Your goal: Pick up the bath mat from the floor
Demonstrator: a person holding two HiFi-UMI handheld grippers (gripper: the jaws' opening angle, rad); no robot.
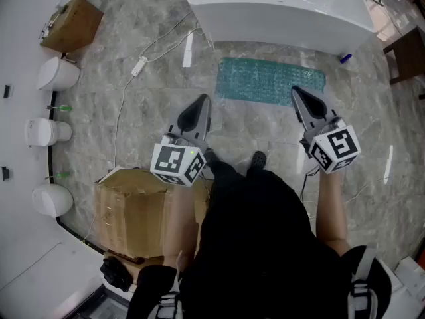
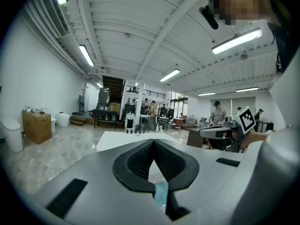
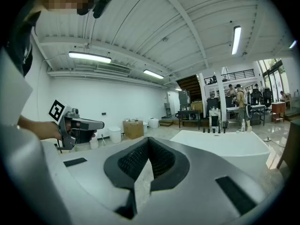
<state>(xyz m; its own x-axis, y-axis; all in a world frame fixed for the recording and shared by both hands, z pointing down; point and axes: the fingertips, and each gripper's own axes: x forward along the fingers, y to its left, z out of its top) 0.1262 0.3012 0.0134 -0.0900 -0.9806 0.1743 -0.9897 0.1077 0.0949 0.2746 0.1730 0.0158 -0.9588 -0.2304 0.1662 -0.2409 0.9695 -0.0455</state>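
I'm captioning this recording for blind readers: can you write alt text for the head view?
A teal rectangular bath mat lies flat on the grey marble floor beside a white bathtub. Nearer the camera, the person holds the left hand-held gripper and right hand-held gripper above the floor, both shut and empty, with a brown cardboard box at their left.

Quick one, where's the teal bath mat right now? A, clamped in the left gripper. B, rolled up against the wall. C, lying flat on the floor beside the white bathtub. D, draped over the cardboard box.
C: in the head view the bath mat lies spread flat on the floor, right alongside the bathtub.
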